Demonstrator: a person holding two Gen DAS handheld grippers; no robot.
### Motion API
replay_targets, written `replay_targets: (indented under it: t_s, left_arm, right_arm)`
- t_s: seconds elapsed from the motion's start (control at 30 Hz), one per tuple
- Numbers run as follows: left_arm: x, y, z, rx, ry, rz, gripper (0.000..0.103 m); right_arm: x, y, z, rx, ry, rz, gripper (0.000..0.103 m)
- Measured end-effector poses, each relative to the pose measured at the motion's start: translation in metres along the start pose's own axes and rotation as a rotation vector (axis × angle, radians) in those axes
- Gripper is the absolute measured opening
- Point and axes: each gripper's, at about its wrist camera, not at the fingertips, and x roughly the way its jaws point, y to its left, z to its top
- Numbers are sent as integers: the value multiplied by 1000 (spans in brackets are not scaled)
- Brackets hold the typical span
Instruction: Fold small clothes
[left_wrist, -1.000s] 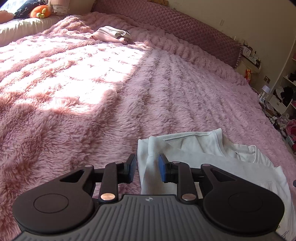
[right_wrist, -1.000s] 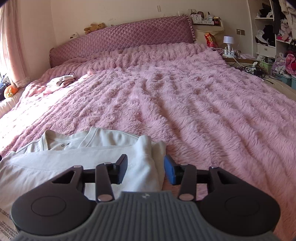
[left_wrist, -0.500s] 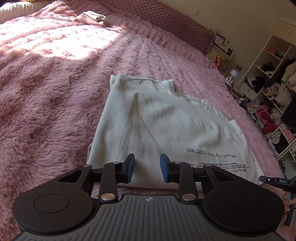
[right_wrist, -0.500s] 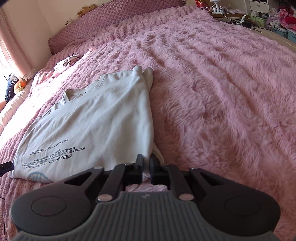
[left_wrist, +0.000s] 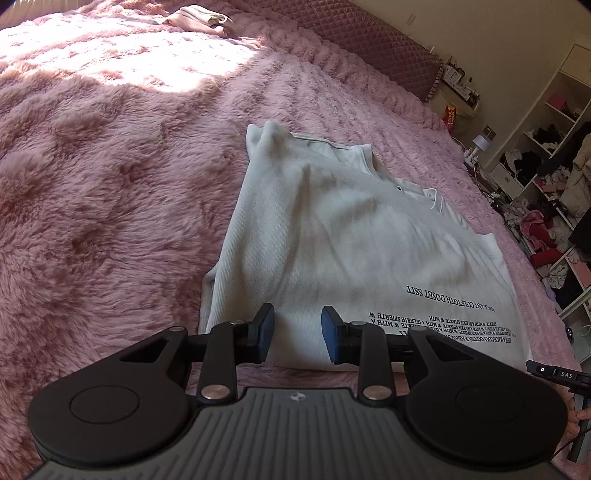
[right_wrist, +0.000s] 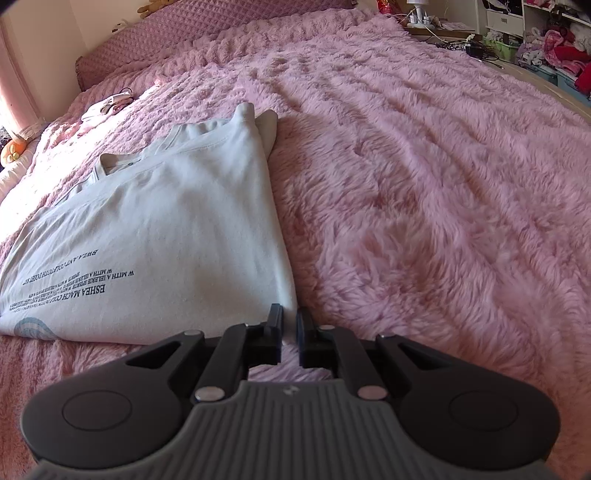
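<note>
Left wrist: left tool (left_wrist: 297, 334) opening, shirt (left_wrist: 332, 240) hem between its jaws; right tool (right_wrist: 290, 334) clamps shirt corner on bed (right_wrist: 424, 184)

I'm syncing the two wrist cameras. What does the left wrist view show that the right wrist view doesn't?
Left only: the left gripper, jaws opening over the white shirt at its hem, not pinching it. Right only: the right gripper, shut on the shirt's corner; an orange plush toy. Both: the shirt, the pink blanket, a small folded garment near the headboard.
</note>
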Motion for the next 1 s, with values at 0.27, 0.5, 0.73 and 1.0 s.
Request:
replay_targets:
  t_s: [0.27,0.5,0.73,1.0]
  left_arm:
    - [-10,-8,12,9,-44,-37,36]
    - [-2,-5,12,-5,-30,-61,37]
    - [2,2,11,20,-16,-77,42]
    - [7,11,8,-4,-17,-113,43]
  right_arm:
    - [-45,72,44,-127,-158,57,23]
    - [25,181,114,-242,-187,143,26]
    - [131,256,164,-386,-169,3,30]
    - [213,279,173,-468,-91,-136,30]
